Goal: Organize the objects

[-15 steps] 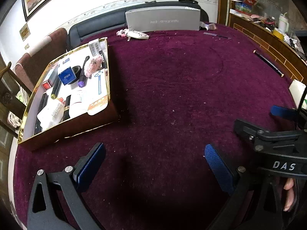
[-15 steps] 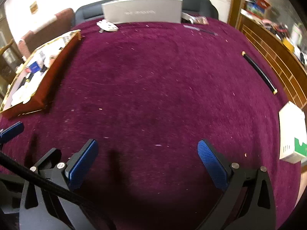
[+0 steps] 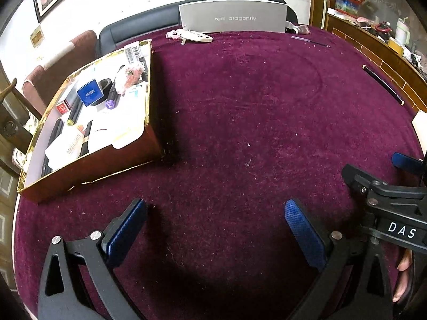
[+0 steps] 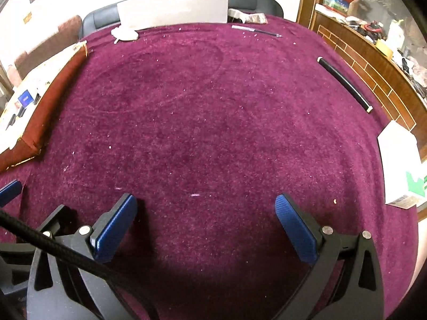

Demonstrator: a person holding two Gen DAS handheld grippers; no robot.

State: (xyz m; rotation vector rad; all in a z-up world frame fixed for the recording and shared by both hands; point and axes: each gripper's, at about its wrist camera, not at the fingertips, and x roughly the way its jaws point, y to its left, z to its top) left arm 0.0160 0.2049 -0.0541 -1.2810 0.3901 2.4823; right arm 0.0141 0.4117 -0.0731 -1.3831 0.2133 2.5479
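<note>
Both the left gripper (image 3: 214, 222) and right gripper (image 4: 205, 217) hang empty, fingers spread apart, while the gold-rimmed brown cardboard box (image 3: 101, 165) sits far left (already crowded), so the thin black rod (image 4: 344, 84) far right may roll off the maroon velvet tabletop (image 4: 213, 122) if nudged.

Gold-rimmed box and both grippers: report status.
Left gripper open, empty. Right gripper open, empty. Gold-rimmed box holds items. Black rod loose; nothing blocking.
</note>
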